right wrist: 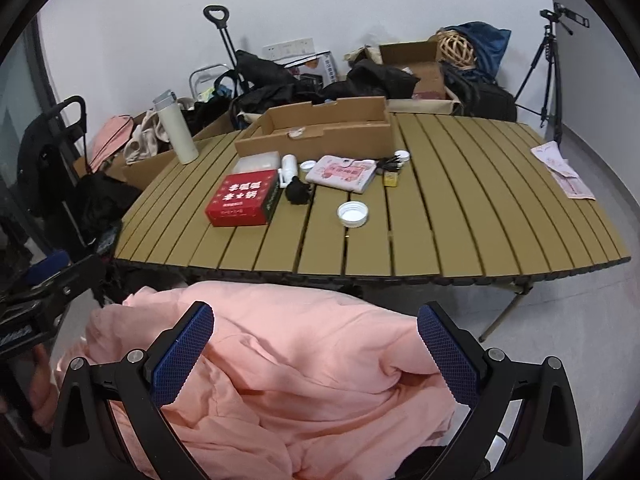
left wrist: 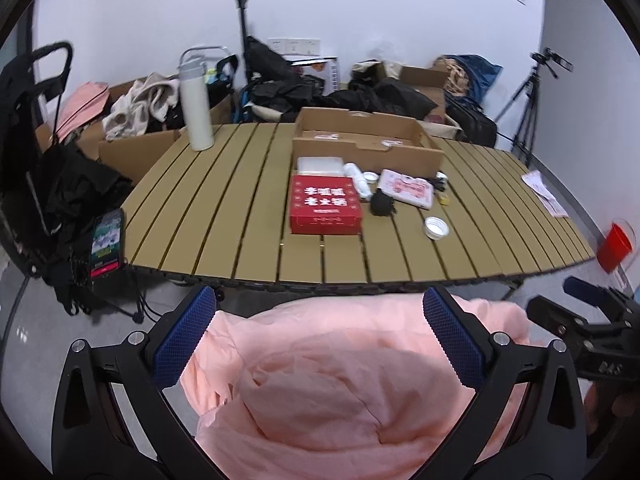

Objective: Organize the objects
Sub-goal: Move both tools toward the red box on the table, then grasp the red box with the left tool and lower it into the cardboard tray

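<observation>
A pink cloth point(left wrist: 320, 380) lies bunched below the slatted table's front edge point(left wrist: 360, 276); it also shows in the right wrist view point(right wrist: 280, 368). My left gripper point(left wrist: 320, 320) is open above it, blue pads wide apart. My right gripper point(right wrist: 316, 336) is open above it too. On the table are a red box point(left wrist: 325, 209), a white bottle point(left wrist: 359, 181), a black lump point(left wrist: 381, 204), a pink pouch point(left wrist: 408, 189), a metal lid point(left wrist: 437, 227), and an open cardboard tray point(left wrist: 362, 140). The same red box point(right wrist: 242, 200) and lid point(right wrist: 352, 213) show in the right wrist view.
A tall white flask point(left wrist: 195, 108) stands at the table's far left corner. Papers point(left wrist: 544, 192) lie at the right edge. Bags, boxes and clothes pile behind the table. A phone point(left wrist: 106, 244) on a stand is left, a tripod point(left wrist: 528, 108) and a red cup point(left wrist: 614, 246) right.
</observation>
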`<action>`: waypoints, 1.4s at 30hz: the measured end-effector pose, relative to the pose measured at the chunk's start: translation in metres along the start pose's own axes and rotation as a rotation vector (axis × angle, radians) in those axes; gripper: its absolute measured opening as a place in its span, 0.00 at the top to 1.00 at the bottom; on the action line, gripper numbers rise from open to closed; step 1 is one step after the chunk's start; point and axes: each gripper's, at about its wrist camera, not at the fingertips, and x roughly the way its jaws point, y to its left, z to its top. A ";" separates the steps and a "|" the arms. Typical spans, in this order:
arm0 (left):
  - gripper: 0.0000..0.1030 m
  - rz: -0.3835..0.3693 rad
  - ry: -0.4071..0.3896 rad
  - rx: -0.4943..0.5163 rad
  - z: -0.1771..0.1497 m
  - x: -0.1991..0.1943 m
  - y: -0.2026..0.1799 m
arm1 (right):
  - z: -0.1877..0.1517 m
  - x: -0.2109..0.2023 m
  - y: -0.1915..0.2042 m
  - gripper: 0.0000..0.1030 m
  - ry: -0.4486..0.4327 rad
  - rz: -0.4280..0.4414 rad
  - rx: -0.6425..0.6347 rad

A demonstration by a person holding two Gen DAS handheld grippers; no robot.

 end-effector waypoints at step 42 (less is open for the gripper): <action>0.64 -0.338 0.207 -0.044 0.153 0.194 0.029 | 0.185 0.183 0.033 0.77 0.104 0.267 -0.013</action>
